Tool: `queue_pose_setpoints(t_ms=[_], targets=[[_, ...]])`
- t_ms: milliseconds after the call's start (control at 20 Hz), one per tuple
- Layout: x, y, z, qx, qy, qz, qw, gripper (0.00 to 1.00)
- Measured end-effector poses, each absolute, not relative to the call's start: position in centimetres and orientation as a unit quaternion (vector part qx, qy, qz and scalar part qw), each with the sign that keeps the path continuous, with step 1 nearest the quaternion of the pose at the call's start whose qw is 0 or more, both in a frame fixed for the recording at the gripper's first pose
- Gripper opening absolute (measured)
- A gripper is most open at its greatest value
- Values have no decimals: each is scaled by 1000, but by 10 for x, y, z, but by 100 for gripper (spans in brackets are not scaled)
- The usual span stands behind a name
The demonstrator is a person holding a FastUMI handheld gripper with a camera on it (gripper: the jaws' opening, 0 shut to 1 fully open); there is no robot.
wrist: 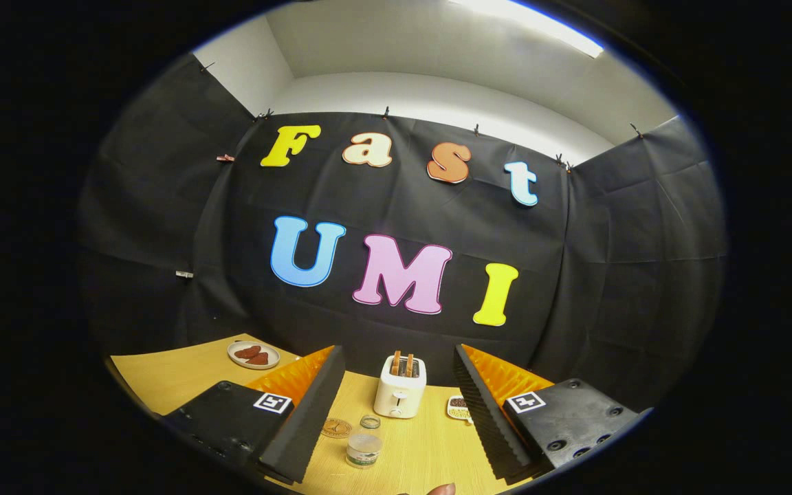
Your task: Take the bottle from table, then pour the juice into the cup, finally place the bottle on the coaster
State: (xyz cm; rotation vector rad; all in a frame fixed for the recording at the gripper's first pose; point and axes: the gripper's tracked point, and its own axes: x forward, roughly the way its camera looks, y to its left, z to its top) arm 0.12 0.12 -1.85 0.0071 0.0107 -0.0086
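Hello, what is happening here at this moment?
A person holds a tool above a wooden table, its fingers open and gripping nothing. Between the fingers, further ahead, stands a white toaster with toast in it. Nearer lie a small bottle, a clear cup and a round coaster. The bottle is not yet taken, so the task is only beginning.
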Motion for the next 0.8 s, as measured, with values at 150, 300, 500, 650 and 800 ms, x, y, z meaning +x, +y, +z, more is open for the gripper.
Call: queue_pose_setpoints(t_ms=[150, 300, 500, 650, 800], targets=[[6, 7, -33, 12, 6, 0, 1000, 97], [12, 14, -59, 21, 8, 7, 1000, 97], [22, 24, -107, 34, 22, 18, 999, 97], [29, 25, -148, 38, 34, 21, 998, 97], [38, 23, -188, 45, 40, 19, 998, 97]])
